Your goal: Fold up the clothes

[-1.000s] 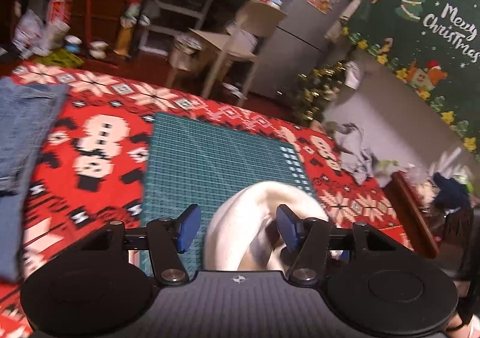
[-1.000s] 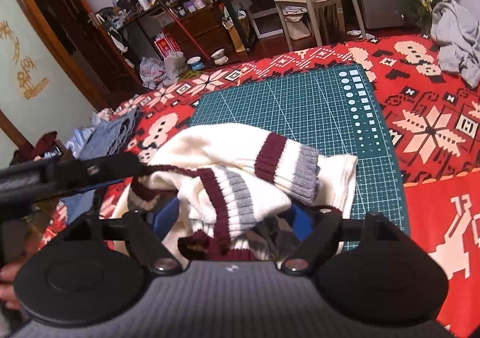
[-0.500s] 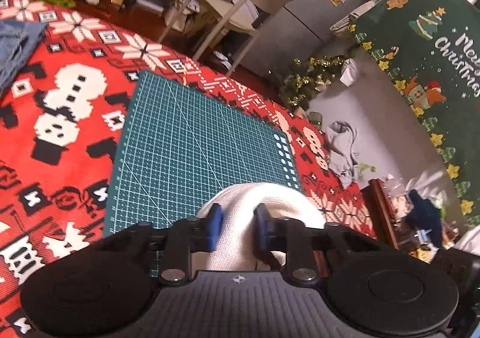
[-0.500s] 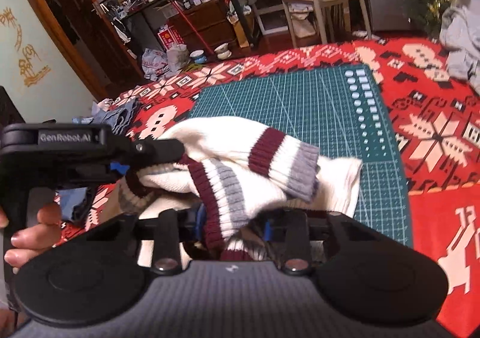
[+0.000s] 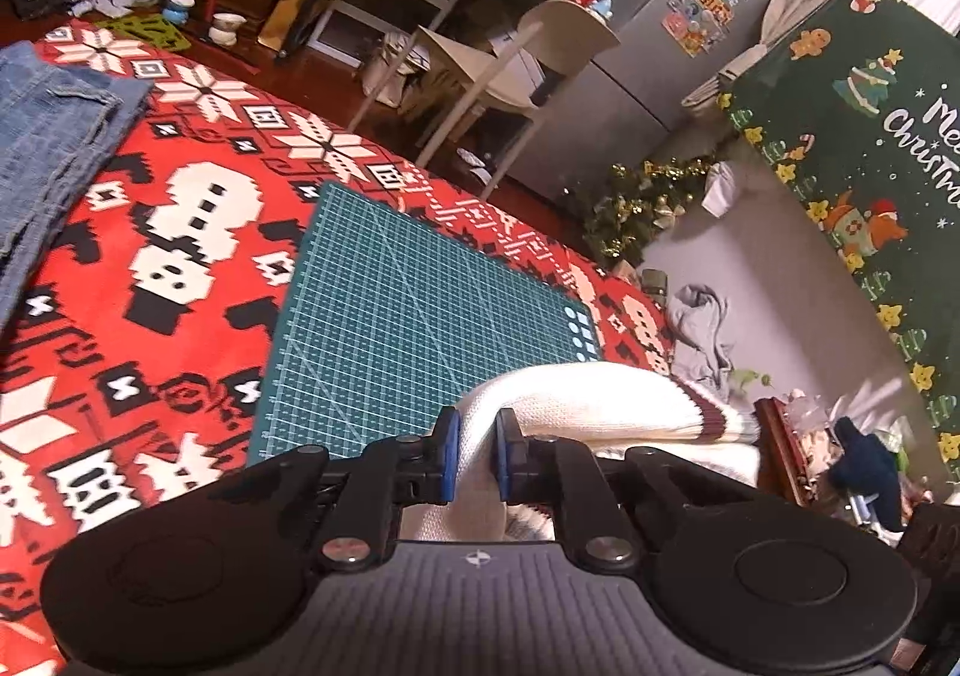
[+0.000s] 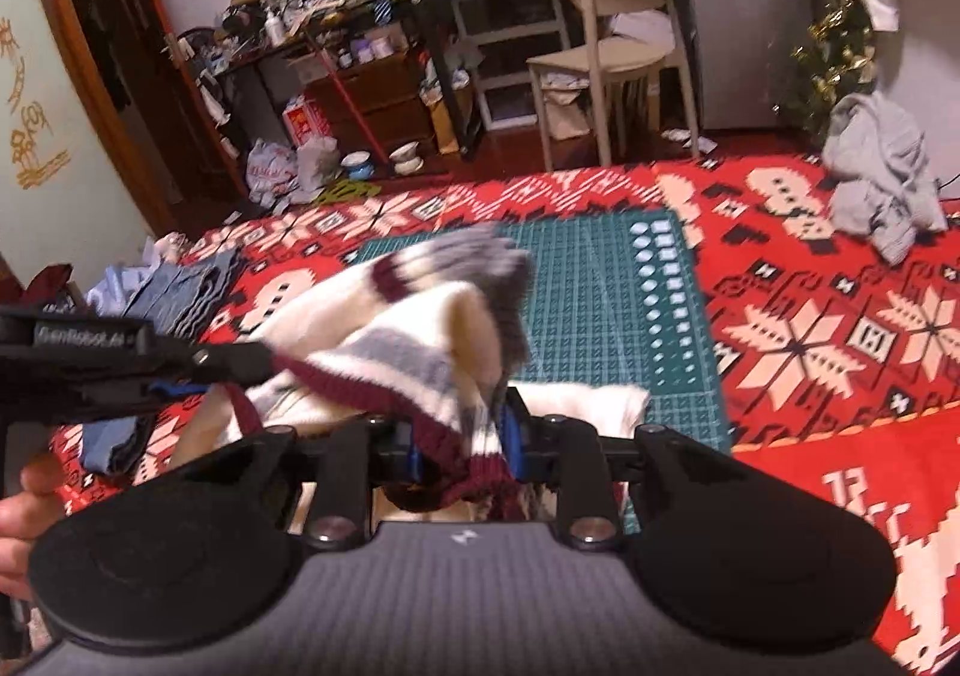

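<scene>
Sweater [image 6: 420,328]: cream rib knit with maroon and grey bands at cuff and hem, thick, soft and floppy; it hangs bunched over the near edge of the cutting mat [image 6: 600,280], part of it lifted off that mat, part lying on it. I judge the folding barely begun: no crease is laid, no flat panel shows, and the garment needs spreading first. Left gripper [image 5: 477,457]: jaws have just been closing, now clamped on a cream fold. Right gripper [image 6: 462,448]: jaws likewise just closing, now pinched on the maroon-edged hem. Cutting mat: green, gridded, stiff and flat, bare beyond the sweater. Blanket [image 6: 840,328] under the mat: red, woven-look snowflake and snowman pattern. Jeans [image 5: 54,124]: blue denim, laid flat left of the mat. Grey garment [image 6: 882,184]: crumpled, right of the mat, untouched.
</scene>
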{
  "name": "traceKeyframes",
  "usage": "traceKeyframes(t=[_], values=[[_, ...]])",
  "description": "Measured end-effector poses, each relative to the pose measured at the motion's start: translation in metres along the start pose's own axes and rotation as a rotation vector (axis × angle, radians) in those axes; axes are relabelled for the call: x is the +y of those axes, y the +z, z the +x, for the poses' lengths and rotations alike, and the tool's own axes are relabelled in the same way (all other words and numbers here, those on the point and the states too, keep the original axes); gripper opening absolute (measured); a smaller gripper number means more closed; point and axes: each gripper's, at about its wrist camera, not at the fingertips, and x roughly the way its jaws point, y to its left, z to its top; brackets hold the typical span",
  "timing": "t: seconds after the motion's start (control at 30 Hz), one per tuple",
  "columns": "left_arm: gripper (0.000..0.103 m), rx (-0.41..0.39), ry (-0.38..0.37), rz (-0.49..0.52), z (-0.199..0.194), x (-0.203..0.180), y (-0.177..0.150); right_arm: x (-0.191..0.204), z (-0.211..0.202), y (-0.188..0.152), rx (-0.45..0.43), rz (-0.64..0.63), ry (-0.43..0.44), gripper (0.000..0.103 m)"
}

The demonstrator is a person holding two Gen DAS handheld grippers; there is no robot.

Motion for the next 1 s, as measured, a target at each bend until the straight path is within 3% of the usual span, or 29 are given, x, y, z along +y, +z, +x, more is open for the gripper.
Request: traceKeyframes(t=[0.13,0.23,0.33,0.5,0.53,0.57,0.73,0.83,0.9,0.93,0.97,1.0], values=[[0.000,-0.054,0.042,-0.017,-0.015,0.004,0.001,-0.006,-0.006,0.004,-0.018,0.016,-0.035,0.025],[0.000,-0.081,0.073,-0.028,-0.023,0.013,0.004,-0.019,-0.011,0.007,-0.040,0.062,-0.089,0.024],[0.000,-0.030,-0.034,-0.040,-0.019,0.016,0.005,-0.033,-0.015,0.011,-0.059,0.097,-0.078,0.024],[0.015,0.015,-0.024,0.109,0.001,-0.014,-0.006,-0.037,-0.014,0.014,-0.062,0.107,-0.061,0.024],[0.025,0.022,-0.018,0.137,0.005,-0.019,-0.009,-0.037,-0.014,0.014,-0.061,0.107,-0.058,0.024],[0.030,0.019,-0.004,0.160,0.009,-0.023,-0.011,-0.037,-0.013,0.015,-0.059,0.108,-0.054,0.024],[0.030,-0.028,0.125,0.241,0.031,-0.030,-0.012,-0.031,-0.012,0.015,-0.057,0.099,-0.035,0.024],[0.030,-0.002,0.163,0.261,0.043,-0.023,-0.013,-0.031,-0.013,0.016,-0.061,0.104,-0.037,0.024],[0.028,0.022,0.140,0.234,0.046,-0.016,-0.013,-0.035,-0.014,0.016,-0.060,0.129,-0.031,0.024],[0.024,0.031,0.104,0.206,0.046,-0.013,-0.012,-0.036,-0.014,0.016,-0.059,0.139,-0.027,0.024],[0.012,0.040,0.069,0.177,0.045,-0.011,-0.011,-0.037,-0.013,0.016,-0.059,0.149,-0.023,0.024],[0.010,0.041,0.049,0.159,0.044,-0.009,-0.010,-0.037,-0.013,0.016,-0.062,0.145,-0.025,0.024]])
